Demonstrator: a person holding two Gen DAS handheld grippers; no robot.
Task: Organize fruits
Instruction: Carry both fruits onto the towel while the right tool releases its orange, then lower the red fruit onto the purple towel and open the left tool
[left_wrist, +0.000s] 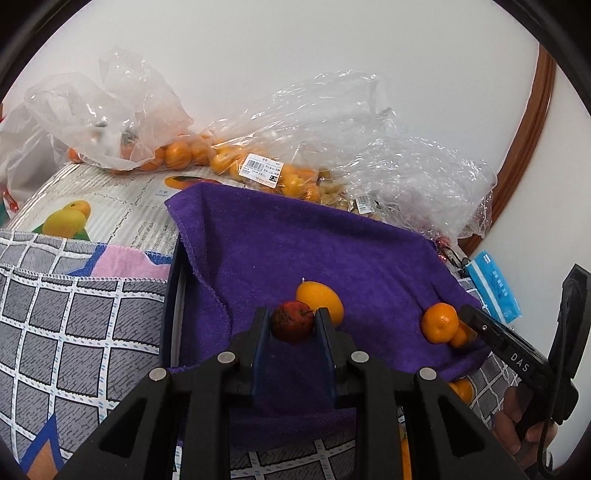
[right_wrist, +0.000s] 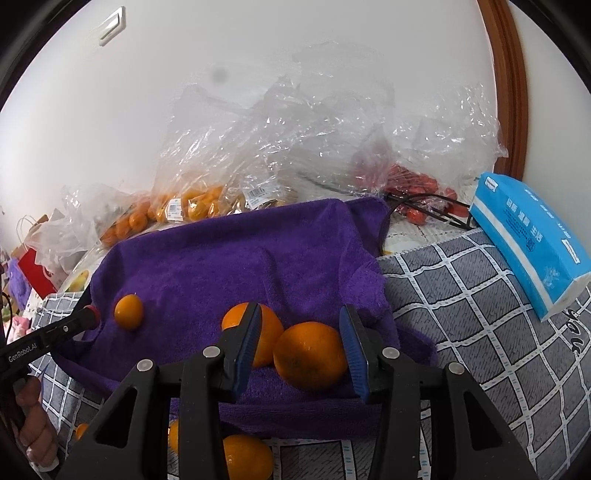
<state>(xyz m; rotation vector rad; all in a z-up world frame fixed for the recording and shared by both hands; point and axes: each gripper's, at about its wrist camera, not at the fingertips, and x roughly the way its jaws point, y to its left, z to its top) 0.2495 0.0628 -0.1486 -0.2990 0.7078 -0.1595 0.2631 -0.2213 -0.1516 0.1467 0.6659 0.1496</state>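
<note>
White wall (right_wrist: 258, 55) backs a checked cloth (right_wrist: 461, 295) on which a purple towel (right_wrist: 240, 258) is spread, with clear bags of fruit (right_wrist: 229, 155) heaped behind the towel and a blue tissue pack (right_wrist: 532, 243) off its right edge. On the towel's near right part two oranges touch, and the right gripper (right_wrist: 301, 341) stands part open around the nearer orange (right_wrist: 310, 354), only its right pad seeming to touch the fruit, while its left finger covers part of the other orange (right_wrist: 271, 328). Near the towel's front middle the left gripper (left_wrist: 291, 323) is clamped on a small red fruit (left_wrist: 291, 320), with a yellow fruit (left_wrist: 320, 295) just behind it.
</note>
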